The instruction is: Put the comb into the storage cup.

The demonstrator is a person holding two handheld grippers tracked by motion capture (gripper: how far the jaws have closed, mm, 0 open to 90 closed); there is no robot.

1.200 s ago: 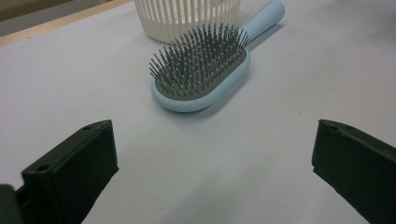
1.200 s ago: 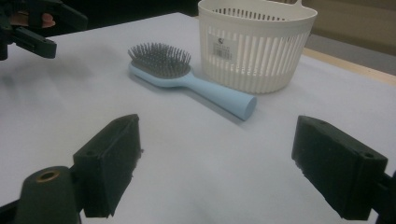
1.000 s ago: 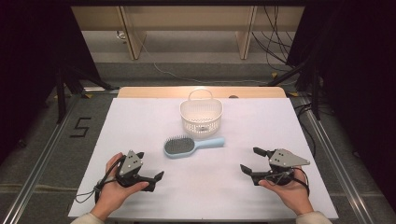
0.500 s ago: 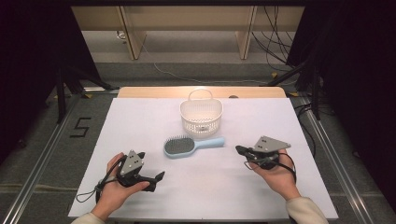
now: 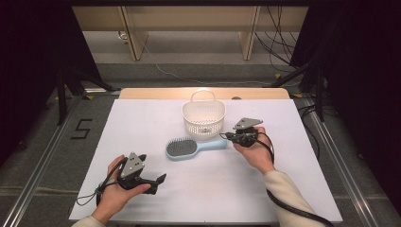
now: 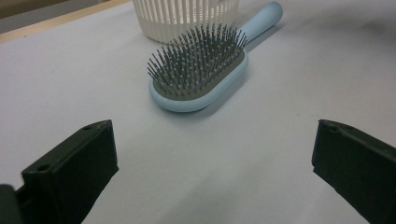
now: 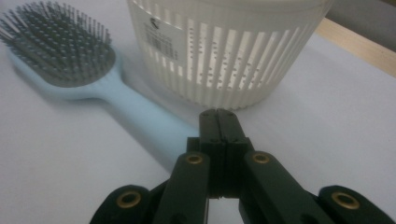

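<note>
The left tongs (image 5: 158,179) rest low at the near left, held in the left hand (image 5: 116,194), the jaws standing wide apart. The right tongs (image 5: 226,136) are farther forward in the right hand (image 5: 255,151), the forearm stretched out, the jaws pressed together with nothing between.

High view looks down; both gripper views, close and low, share the hairbrush (image 6: 198,70).

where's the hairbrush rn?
High view: the light blue hairbrush lies bristles-up mid-table, just in front of the white basket, its handle end by the shut right gripper.
</note>
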